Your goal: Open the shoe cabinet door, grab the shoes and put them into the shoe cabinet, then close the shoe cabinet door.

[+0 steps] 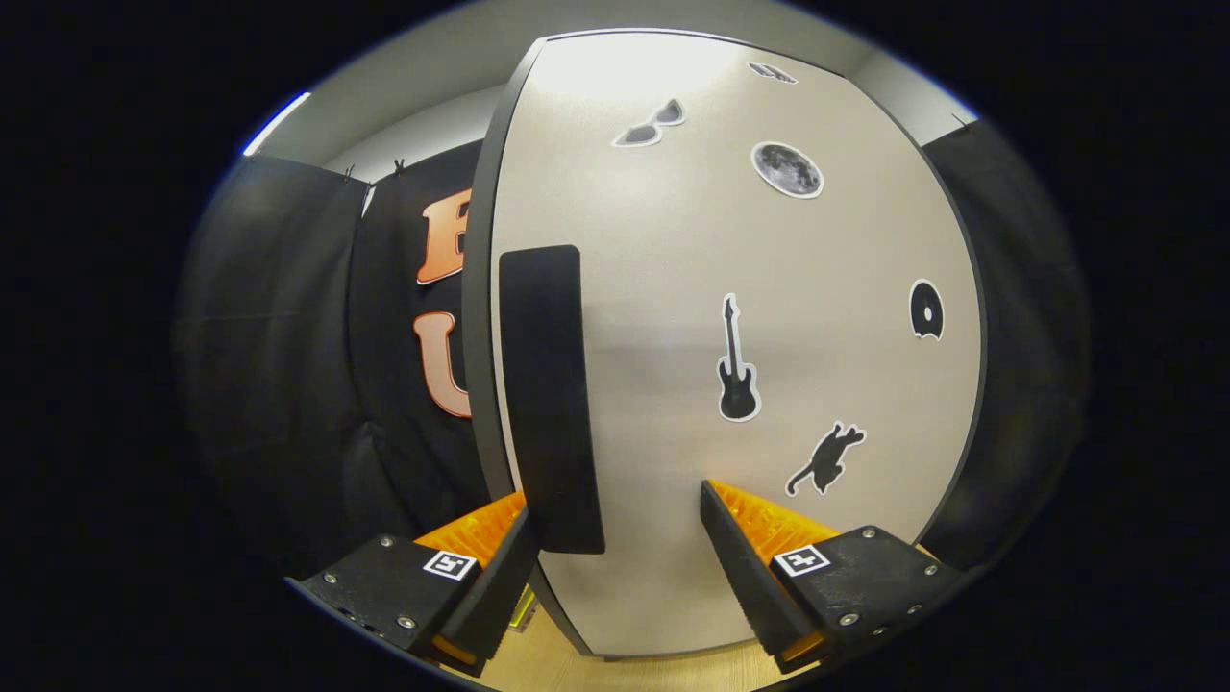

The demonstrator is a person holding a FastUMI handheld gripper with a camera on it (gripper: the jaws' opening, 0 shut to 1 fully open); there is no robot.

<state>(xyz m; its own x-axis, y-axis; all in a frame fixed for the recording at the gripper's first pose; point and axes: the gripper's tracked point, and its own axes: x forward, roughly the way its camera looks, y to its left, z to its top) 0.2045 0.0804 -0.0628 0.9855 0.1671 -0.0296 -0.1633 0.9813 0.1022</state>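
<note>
The shoe cabinet door (769, 288) stands close in front of me, a pale panel with a dark rim and several black stickers on it. A tall black handle (548, 384) runs upright along its left edge. My gripper (615, 505) is open and right up against the door. The lower end of the handle sits between the fingers, close to the left finger (500, 548). The right finger (740, 538) rests in front of the bare panel, below the guitar sticker (737, 365). Neither finger presses on the handle. I cannot tell whether the door is ajar.
Black booth cloth (288, 384) hangs to the left of the door and beyond its right edge. A strip of light wooden floor (557, 668) lies under the door's bottom edge. A pale ceiling with a light strip (274, 125) is overhead.
</note>
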